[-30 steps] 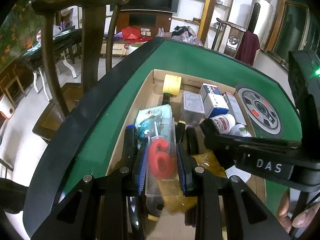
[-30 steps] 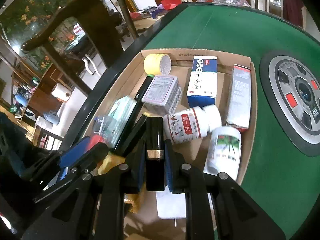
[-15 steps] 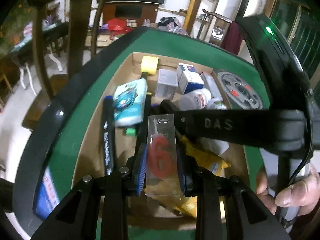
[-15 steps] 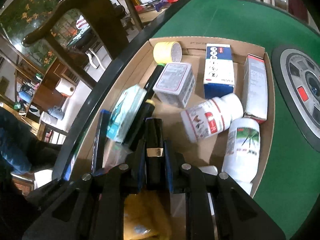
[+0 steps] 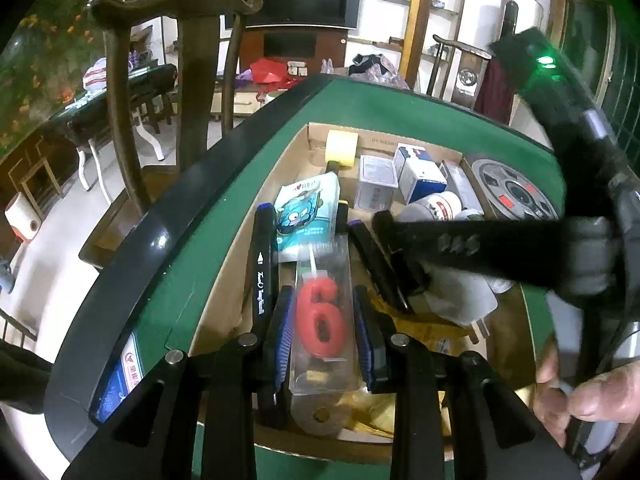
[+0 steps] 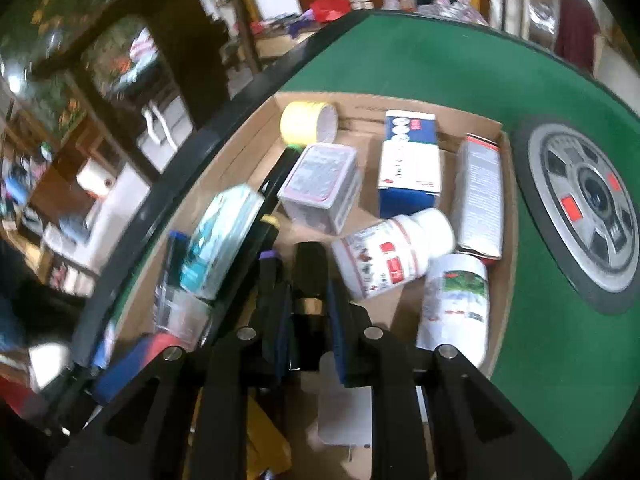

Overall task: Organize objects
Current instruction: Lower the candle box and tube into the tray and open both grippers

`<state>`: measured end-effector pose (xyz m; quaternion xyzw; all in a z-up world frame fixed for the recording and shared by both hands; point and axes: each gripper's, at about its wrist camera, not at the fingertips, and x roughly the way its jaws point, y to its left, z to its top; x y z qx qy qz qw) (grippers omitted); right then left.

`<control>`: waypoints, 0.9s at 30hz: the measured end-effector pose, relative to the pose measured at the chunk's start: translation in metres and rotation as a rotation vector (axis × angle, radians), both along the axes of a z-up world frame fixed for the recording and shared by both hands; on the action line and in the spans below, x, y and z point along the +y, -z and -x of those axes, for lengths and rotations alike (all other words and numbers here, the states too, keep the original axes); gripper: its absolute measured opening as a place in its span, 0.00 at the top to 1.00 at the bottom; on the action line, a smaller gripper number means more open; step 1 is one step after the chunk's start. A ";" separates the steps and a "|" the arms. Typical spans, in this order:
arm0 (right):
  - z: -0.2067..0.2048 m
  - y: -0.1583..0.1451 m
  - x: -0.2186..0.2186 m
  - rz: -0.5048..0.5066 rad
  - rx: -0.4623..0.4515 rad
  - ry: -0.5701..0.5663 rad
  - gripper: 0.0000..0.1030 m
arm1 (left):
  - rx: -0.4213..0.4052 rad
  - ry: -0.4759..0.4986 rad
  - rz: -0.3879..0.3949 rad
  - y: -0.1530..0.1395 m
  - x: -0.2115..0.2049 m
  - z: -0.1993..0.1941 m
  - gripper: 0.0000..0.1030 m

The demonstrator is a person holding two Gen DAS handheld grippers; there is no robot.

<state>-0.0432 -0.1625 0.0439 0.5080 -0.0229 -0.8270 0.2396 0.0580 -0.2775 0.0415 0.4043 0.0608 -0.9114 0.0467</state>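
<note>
My left gripper [image 5: 322, 312] is shut on a clear plastic pack with a red number-six candle [image 5: 322, 320], held over the near end of the cardboard box [image 5: 280, 160]. My right gripper [image 6: 308, 304] is shut on a black lipstick tube with a gold band [image 6: 310, 276], above the box's middle. The right gripper's black body [image 5: 500, 246] crosses the left wrist view, with a hand [image 5: 592, 396] on its handle. In the box lie black markers [image 5: 262, 264], a teal tissue pack [image 5: 308, 208], a yellow tape roll [image 6: 308, 122], white bottles [image 6: 394, 252] and small cartons [image 6: 412, 160].
The box sits on a green felt table [image 6: 440, 56] with a black raised rim [image 5: 132, 248]. A round grey centre panel [image 6: 584, 208] lies right of the box. A wooden chair [image 5: 120, 80] stands beyond the table's left edge. A yellow bag [image 5: 420, 320] lies in the box's near end.
The left gripper has drawn back toward the box's near end with the candle pack. A black marker now shows beside it. The right gripper still holds the lipstick, shifted slightly.
</note>
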 end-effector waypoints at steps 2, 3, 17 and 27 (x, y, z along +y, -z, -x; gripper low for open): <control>-0.002 -0.007 0.010 0.042 -0.004 0.012 0.82 | 0.014 -0.001 -0.006 -0.003 0.000 -0.002 0.61; -0.005 -0.013 0.016 0.051 0.007 0.023 0.81 | 0.024 -0.003 -0.012 -0.006 0.000 -0.004 0.56; -0.053 -0.045 0.059 0.076 0.128 0.063 0.71 | 0.138 -0.021 0.004 -0.046 0.029 -0.038 0.46; -0.080 -0.049 0.089 0.077 0.175 0.079 0.63 | 0.222 -0.080 0.091 -0.069 0.056 -0.063 0.35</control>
